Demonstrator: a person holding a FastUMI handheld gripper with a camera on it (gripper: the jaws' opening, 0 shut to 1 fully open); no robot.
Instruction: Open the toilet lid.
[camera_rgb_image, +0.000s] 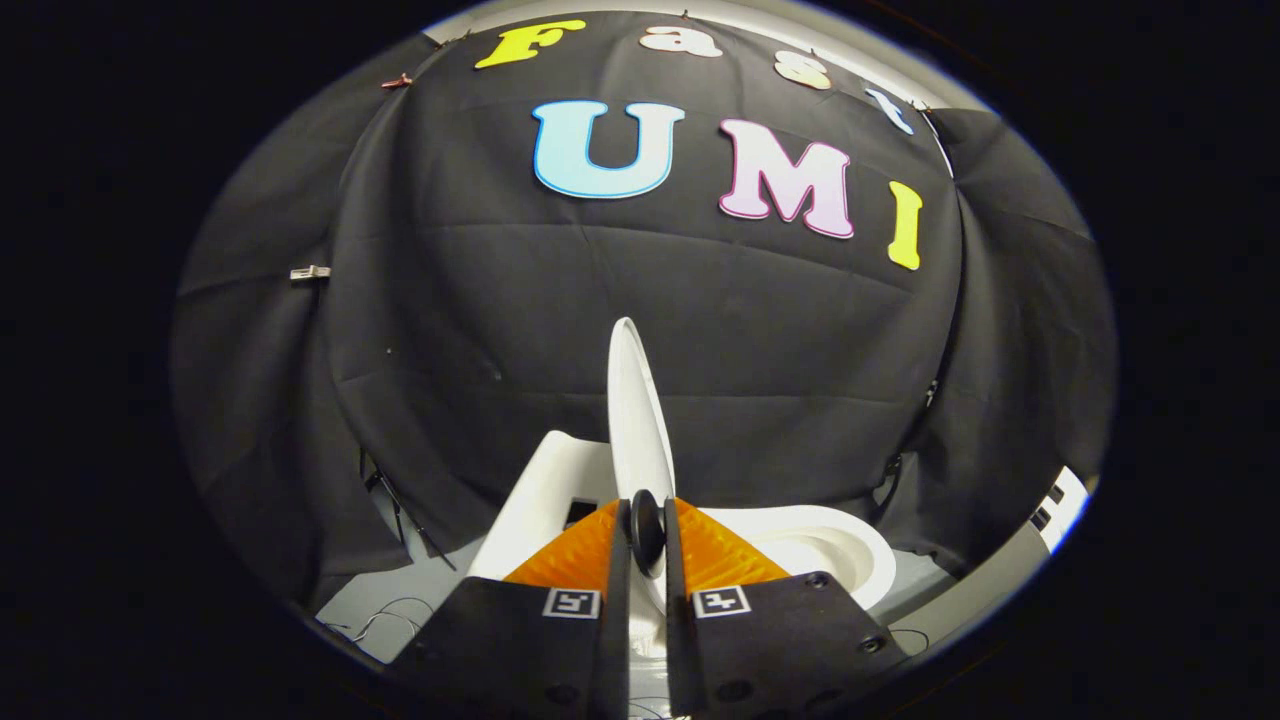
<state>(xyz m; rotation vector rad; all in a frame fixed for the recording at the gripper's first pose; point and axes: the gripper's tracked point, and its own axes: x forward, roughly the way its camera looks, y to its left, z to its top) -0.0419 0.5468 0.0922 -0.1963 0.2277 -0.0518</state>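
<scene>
The toilet lid (636, 410) stands up on its edge right in front of me, thin and white, and it rises well above my fingertips. I see it almost edge-on, so it looks like a narrow curved blade with a rounded top. My gripper (646, 530) has its two fingers close together with only a thin gap, and the low edge of the lid sits in that gap. A small dark round knob (647, 528) sits there too, right between my fingers at the lid's edge. I think both fingers are pressing on the lid, but the spot where they meet it is partly hidden, so I cannot be fully sure. To the right of the lid the toilet bowl (835, 550) lies open, white and round, with its rim curving away past my right finger. To the left sits the white tank (545, 490), just beside the lid and close behind it. There is a little room between the lid's top and the black cloth wall (450, 330) beyond it. The gray floor (400, 595) shows low on the left, with some thin wires (385, 615) lying on it.
</scene>
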